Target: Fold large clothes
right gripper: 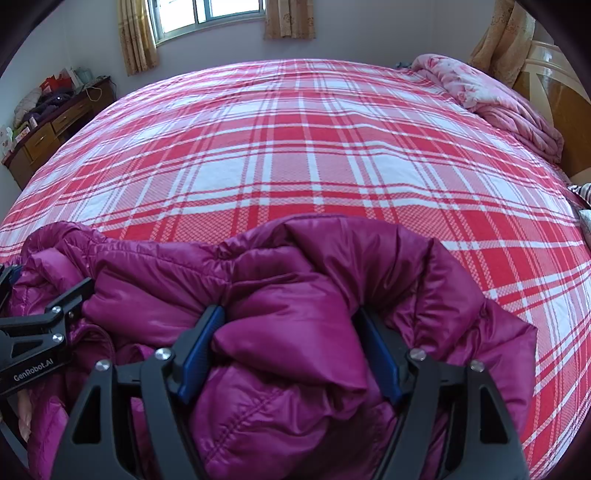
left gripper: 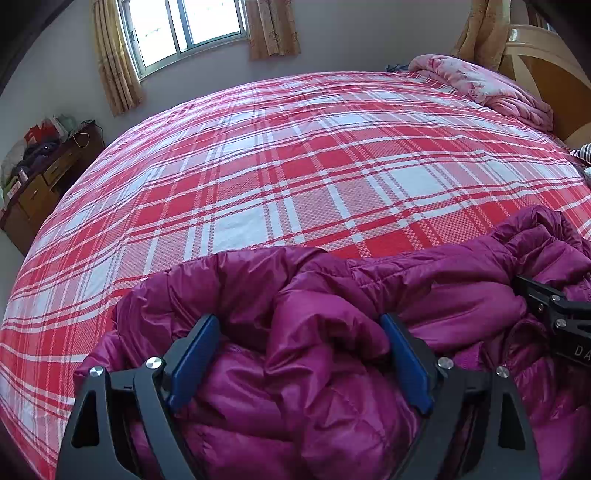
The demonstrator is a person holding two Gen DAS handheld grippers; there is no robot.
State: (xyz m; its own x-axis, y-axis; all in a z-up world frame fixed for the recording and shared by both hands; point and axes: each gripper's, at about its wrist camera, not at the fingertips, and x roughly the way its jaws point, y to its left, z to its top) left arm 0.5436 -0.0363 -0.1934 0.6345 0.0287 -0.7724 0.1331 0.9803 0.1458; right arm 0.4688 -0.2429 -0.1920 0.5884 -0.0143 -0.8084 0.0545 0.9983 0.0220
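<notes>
A magenta puffer jacket point(left gripper: 314, 387) lies crumpled at the near edge of a bed with a red and white plaid sheet point(left gripper: 295, 166). My left gripper point(left gripper: 299, 321) stands wide over the jacket's left part, with a puffy fold lying loosely between its blue pads. In the right wrist view the jacket point(right gripper: 288, 369) bulges up between the blue pads of my right gripper point(right gripper: 291, 313), which also stands wide. Each gripper shows at the edge of the other's view: the right gripper point(left gripper: 546, 302) at the right, the left gripper point(right gripper: 55, 306) at the left.
Beyond the jacket the plaid sheet point(right gripper: 295, 147) stretches flat to the far wall. A bunched pink quilt point(left gripper: 491, 85) lies at the far right by a wooden headboard point(left gripper: 554, 74). A cluttered wooden dresser point(left gripper: 40, 184) stands left of the bed, under a curtained window point(left gripper: 184, 26).
</notes>
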